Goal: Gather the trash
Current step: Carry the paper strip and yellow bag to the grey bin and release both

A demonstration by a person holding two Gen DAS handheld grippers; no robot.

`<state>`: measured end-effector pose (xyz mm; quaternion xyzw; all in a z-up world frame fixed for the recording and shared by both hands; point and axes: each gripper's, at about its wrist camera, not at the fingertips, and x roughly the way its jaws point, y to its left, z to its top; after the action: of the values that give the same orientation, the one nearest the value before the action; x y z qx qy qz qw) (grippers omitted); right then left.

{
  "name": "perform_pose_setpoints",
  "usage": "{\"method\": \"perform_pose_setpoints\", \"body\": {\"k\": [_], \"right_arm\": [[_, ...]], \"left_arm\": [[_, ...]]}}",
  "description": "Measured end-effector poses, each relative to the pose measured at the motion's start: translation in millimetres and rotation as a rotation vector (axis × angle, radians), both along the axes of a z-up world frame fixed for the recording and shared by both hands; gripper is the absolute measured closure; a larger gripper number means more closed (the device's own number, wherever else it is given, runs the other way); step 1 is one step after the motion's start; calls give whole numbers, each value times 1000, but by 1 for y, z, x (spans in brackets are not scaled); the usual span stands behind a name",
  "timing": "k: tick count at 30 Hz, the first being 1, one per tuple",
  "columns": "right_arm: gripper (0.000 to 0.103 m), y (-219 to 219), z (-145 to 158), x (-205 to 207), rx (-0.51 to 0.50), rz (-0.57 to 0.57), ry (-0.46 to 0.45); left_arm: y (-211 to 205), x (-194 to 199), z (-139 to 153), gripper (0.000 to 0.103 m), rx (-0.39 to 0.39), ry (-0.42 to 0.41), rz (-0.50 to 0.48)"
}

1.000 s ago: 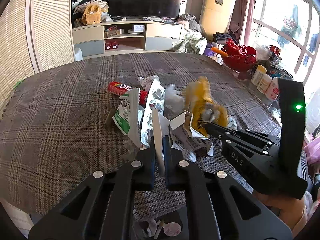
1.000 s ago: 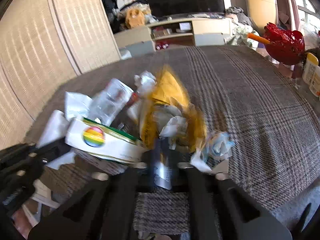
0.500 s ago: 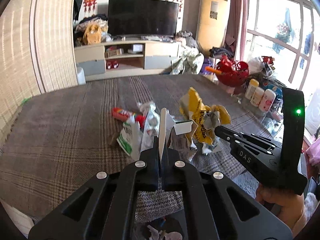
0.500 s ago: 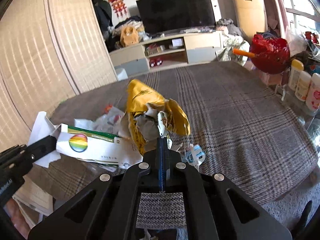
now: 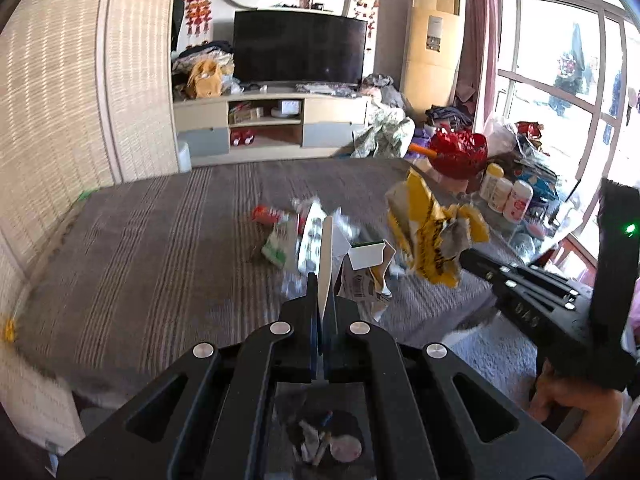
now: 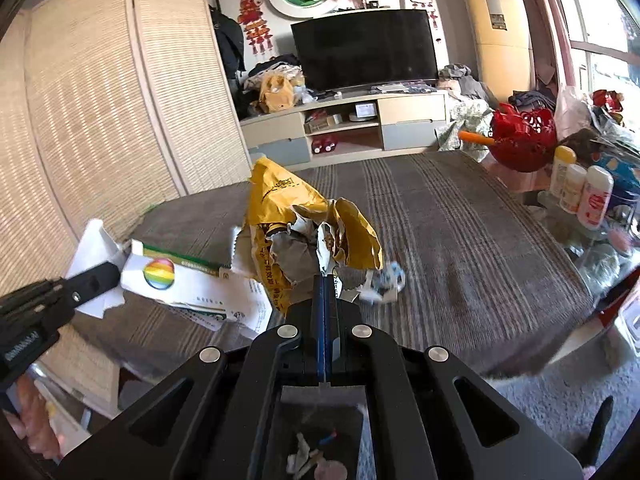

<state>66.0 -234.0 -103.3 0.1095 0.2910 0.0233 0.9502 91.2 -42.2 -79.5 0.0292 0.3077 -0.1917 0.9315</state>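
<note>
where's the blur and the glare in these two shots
Left wrist view: the plaid tablecloth and loose wrappers smear with motion, the window blows out white. Right wrist view: sharper, yellow bag crisp, only the small wrapper blurs; fisheye bends the woven screen.

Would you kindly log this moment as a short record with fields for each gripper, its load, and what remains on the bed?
left gripper: shut on flattened white carton
right gripper: shut on crumpled yellow bag
load height: both lifted clear of the plaid bedspread
remaining trash: red wrapper, green-and-white packet
</note>
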Motion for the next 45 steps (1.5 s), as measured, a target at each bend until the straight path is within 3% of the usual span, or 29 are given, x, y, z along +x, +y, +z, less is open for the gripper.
{"method": "perform_pose_setpoints", "body": {"k": [8, 16, 26, 31, 38, 45], "right_arm": [[101, 22, -28, -45, -2, 11, 82], [101, 37, -81, -68, 0, 24, 199], [101, 49, -134, -58, 16, 69, 312], [101, 42, -164, -46, 87, 94, 410], [101, 41, -182, -31, 87, 97, 481], [98, 51, -178, -20, 76, 114, 472]], "left_arm": [[13, -49, -34, 103, 19, 77, 3], [21, -72, -92, 103, 56, 189, 8], [19, -63, -163, 103, 93, 331, -4], [14, -53, -188, 103, 99, 390, -26], [3, -42, -207, 103, 108, 441, -46], [2, -33, -213, 101, 101, 466, -52]]}}
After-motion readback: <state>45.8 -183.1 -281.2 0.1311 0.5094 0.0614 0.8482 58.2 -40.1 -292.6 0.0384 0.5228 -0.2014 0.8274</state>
